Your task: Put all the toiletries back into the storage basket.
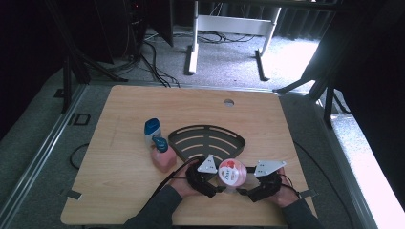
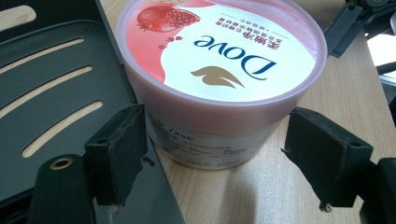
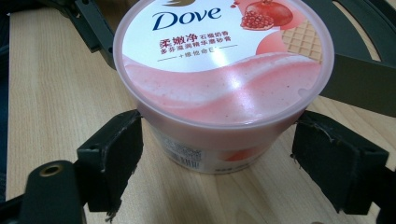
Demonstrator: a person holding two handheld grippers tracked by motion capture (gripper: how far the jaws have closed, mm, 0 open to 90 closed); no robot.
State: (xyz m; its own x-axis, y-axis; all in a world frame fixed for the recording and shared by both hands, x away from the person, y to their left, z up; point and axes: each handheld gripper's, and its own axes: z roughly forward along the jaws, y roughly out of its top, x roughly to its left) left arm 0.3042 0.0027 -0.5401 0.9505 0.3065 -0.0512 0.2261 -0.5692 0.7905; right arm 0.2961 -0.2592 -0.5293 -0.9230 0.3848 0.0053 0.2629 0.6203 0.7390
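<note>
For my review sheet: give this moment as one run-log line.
left gripper: open, flanking pink Dove tub | right gripper: open, flanking it opposite | tub: on table, beside black slotted tray

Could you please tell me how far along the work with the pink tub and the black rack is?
Done: nothing visibly; the pink tub stands on the table beside the black rack, not in it. In hand: both tongs, left and right, flank it, open. Left: probably gripping it and moving it.

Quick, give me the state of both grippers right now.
Left gripper: open, jaws on either side of the pink Dove tub, not gripping it.
Right gripper: open, jaws flanking the same tub from the other side, holding nothing.
</note>
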